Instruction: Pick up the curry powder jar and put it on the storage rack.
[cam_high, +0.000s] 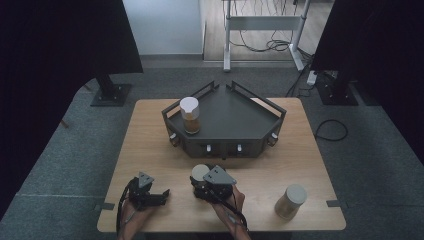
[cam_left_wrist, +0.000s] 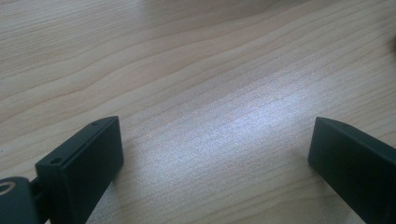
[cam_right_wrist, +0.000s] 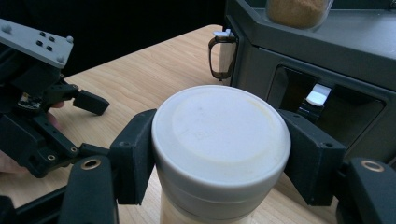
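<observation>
The clear glass jar with the wide white lid stands on the pale wooden counter, just in front of the dark grey angular metal tray, at about 6 o'clock from it. The right gripper has its jaws clenched on the jar's lid from both sides; in the high view the same gripper sits over the jar with the lid peeking out at its 10 o'clock. The contents are a pale, creamy fill, little of which shows below the lid.

The step in hand looks like the grasp before carrying this jar to the tray. The next move probably calls for a straight lift high enough to clear the tray's raised rail, then a set-down on the bare floor of the tray.

The left gripper rests at 9 o'clock from the jar, its jaws released and wide apart over bare wood.

On the tray, at its 9 o'clock side, stands a second white-lidded jar holding brownish-orange granules. A third jar with a grey-white lid waits on the counter at 3 o'clock from the right gripper, its contents tan.
</observation>
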